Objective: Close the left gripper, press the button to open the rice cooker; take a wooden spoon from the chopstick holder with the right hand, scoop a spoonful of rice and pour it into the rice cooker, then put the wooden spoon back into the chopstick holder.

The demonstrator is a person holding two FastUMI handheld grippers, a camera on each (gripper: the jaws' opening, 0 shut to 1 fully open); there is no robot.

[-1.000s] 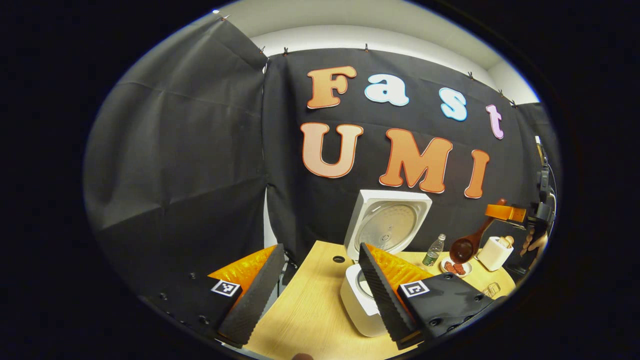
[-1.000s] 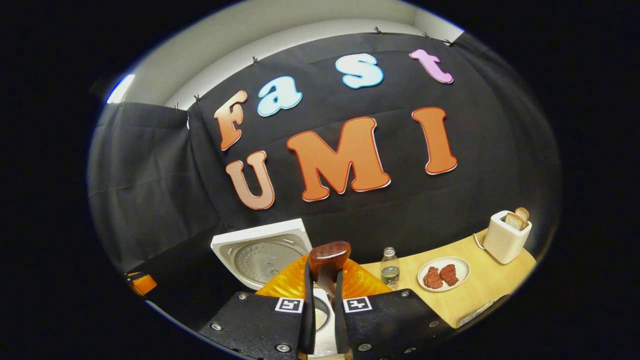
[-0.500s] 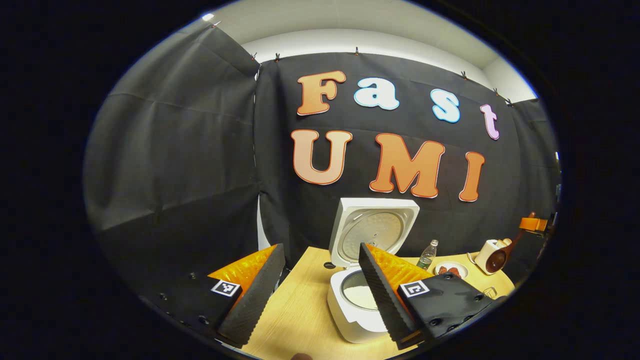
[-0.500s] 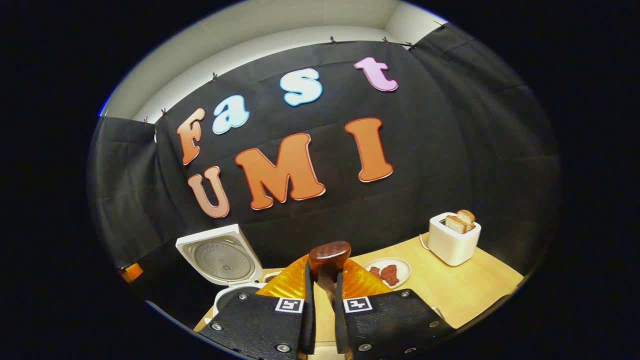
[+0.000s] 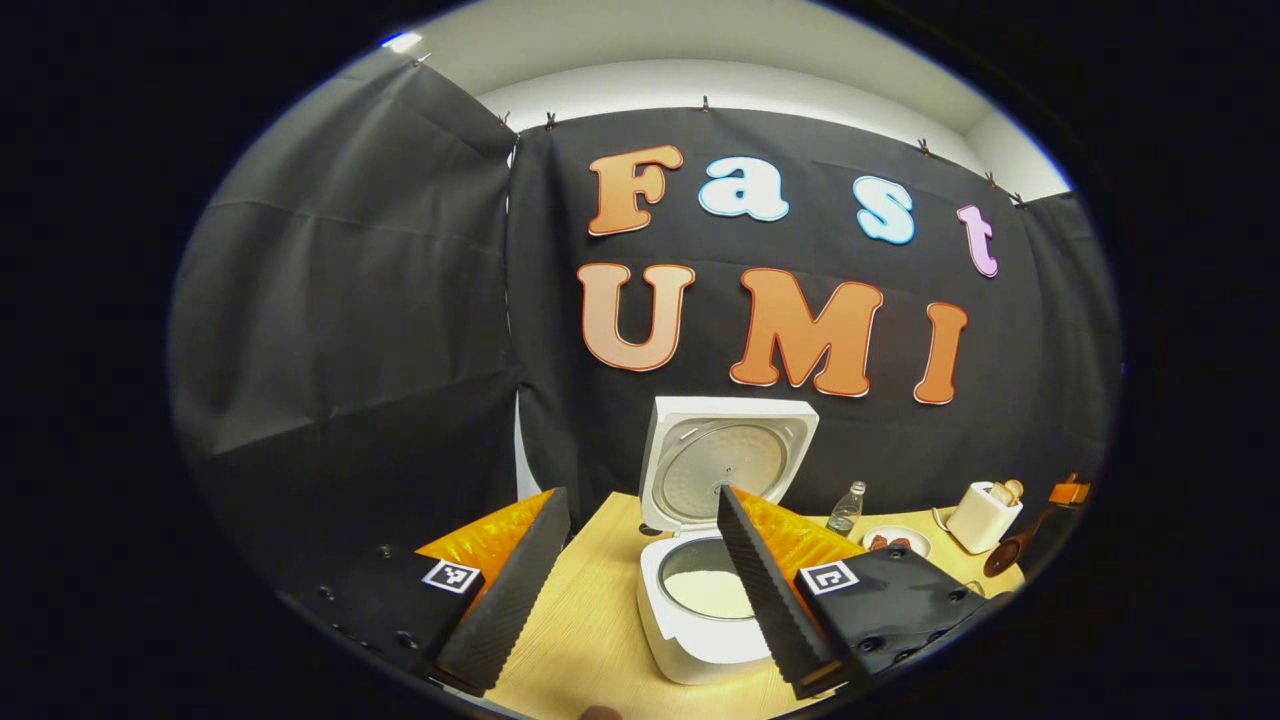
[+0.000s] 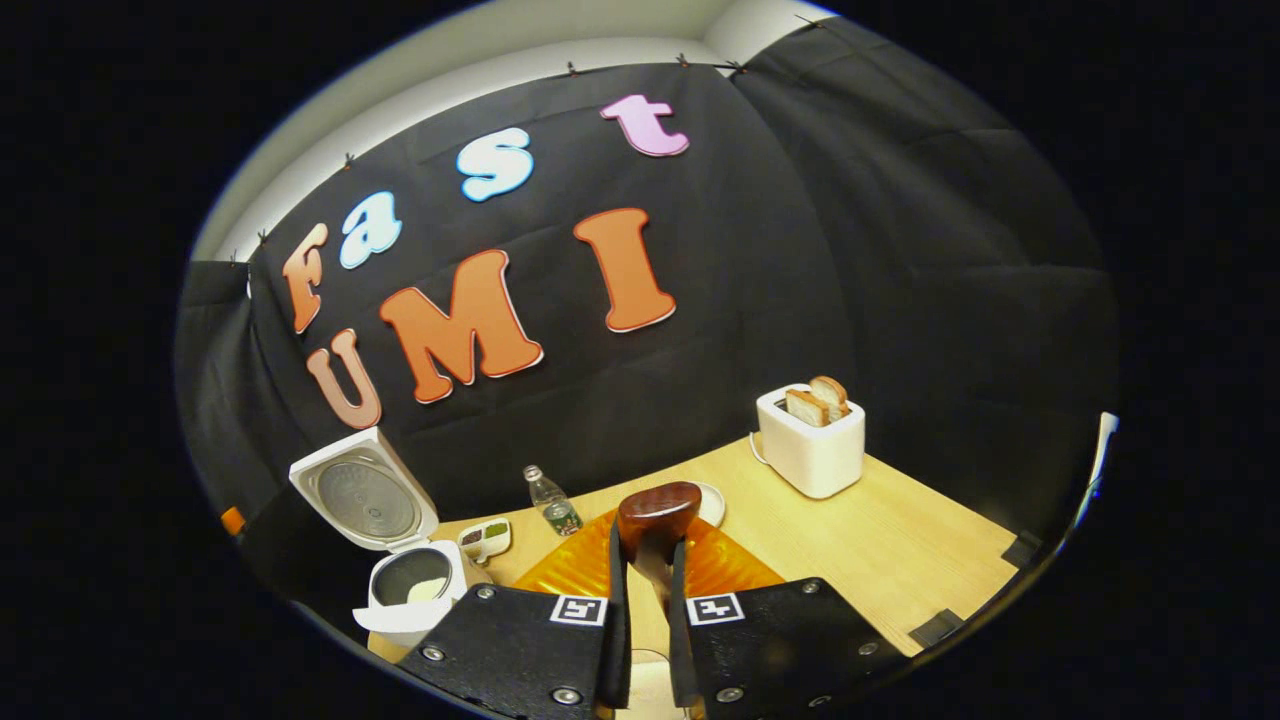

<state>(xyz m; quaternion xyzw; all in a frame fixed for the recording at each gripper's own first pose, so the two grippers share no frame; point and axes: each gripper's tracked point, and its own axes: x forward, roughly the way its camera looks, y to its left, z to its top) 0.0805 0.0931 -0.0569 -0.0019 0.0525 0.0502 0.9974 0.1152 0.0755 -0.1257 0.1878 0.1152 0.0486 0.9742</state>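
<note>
— Wooden spoon (image 6: 655, 520) is clamped by its handle between the fingers of the right gripper (image 6: 640, 640), bowl ahead of the tips; the rice cooker (image 6: 405, 590) stands well off to its left, lid up.

— And the left gripper (image 5: 640, 580)?

— Spread wide, nothing held, cooker (image 5: 700, 610) just ahead. The chopstick holder cannot be made out; if the handle is lowered off-centre, its rim could be struck and the spoon dropped.

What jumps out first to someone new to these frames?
The white rice cooker stands open mid-table, lid up, rice in its pot. The right gripper is clamped on the wooden spoon, bowl end poking up ahead. A white toaster with bread sits toward the back right.
</note>
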